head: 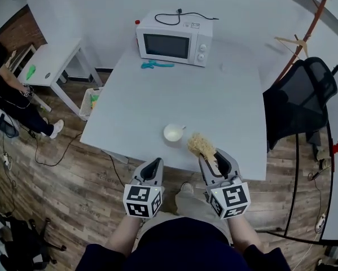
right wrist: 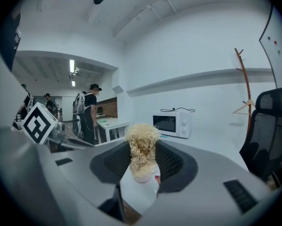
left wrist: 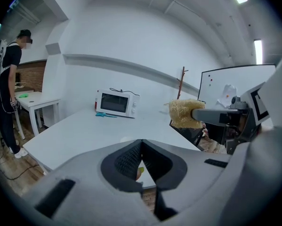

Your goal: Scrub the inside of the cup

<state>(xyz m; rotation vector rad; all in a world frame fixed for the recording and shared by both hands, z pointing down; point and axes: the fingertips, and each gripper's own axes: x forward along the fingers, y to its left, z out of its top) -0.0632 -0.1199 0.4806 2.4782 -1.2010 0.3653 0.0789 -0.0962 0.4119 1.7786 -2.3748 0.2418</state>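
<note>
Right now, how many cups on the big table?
1: a white cup near the front edge of the table, just left of the scrubber held by the right gripper. None visible elsewhere.

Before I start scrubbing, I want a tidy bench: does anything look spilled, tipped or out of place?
Nothing spilled or tipped: the small white cup stands upright on the white table. Only oddity: a black cord lies loose on top of the white microwave.

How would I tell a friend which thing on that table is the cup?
Find the big white table with the microwave at its far end. Near the person's edge stands the cup: small, round, white, just left of the straw-coloured scrubber.
</note>
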